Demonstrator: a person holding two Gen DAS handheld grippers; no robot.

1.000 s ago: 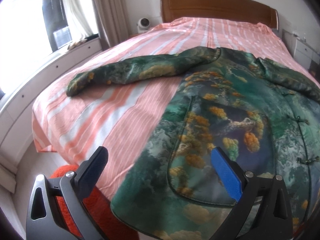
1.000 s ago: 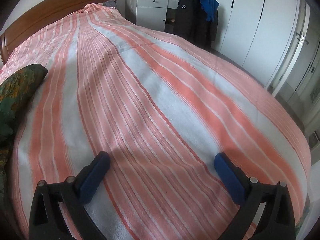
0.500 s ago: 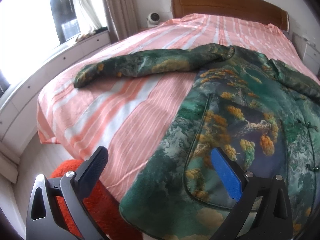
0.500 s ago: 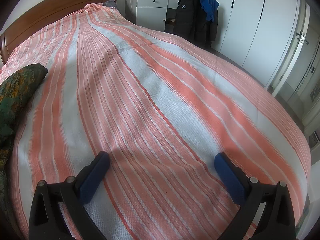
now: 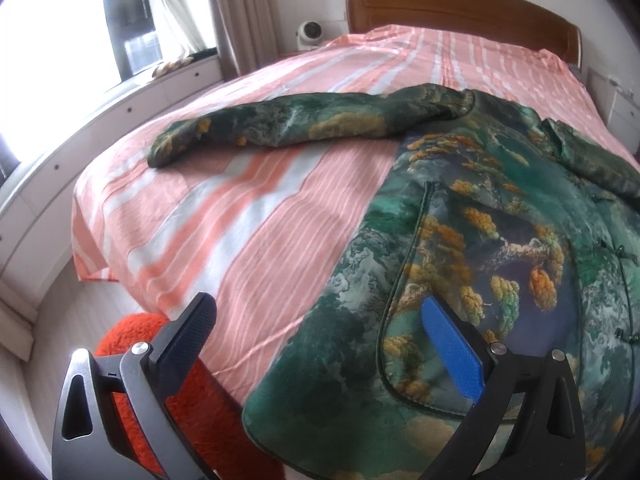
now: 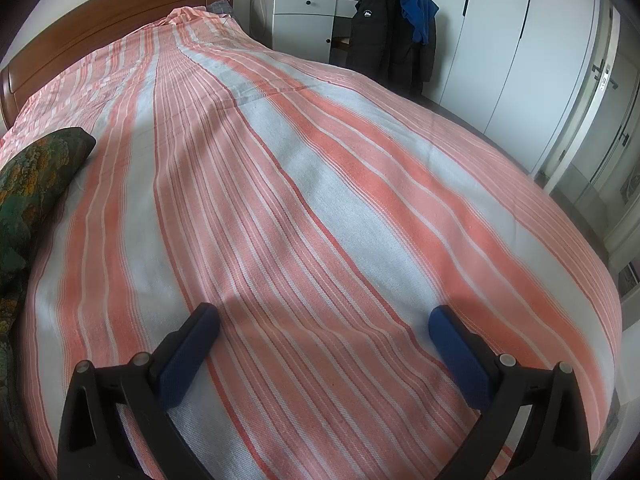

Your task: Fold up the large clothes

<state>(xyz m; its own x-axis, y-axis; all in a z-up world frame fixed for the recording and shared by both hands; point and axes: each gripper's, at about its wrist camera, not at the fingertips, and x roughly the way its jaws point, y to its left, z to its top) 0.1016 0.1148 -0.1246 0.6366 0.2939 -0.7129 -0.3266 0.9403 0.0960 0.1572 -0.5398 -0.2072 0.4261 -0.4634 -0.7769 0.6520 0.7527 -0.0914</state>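
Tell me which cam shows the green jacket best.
Left wrist. It shows the green jacket spread on the striped bedspread, one sleeve stretched toward the window side, front fastenings visible. The right wrist view catches only a sleeve end at its left edge; the rest is bedspread.

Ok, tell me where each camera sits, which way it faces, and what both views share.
Left wrist: on the left gripper at the bed's foot, facing the headboard over the spread green jacket; only its open blue-padded fingers show.
Right wrist: on the right gripper, low over bare striped bedspread, facing the wardrobe; only its open fingers show.
Shared: the bedspread, headboard and jacket, whose sleeve edges in at left.
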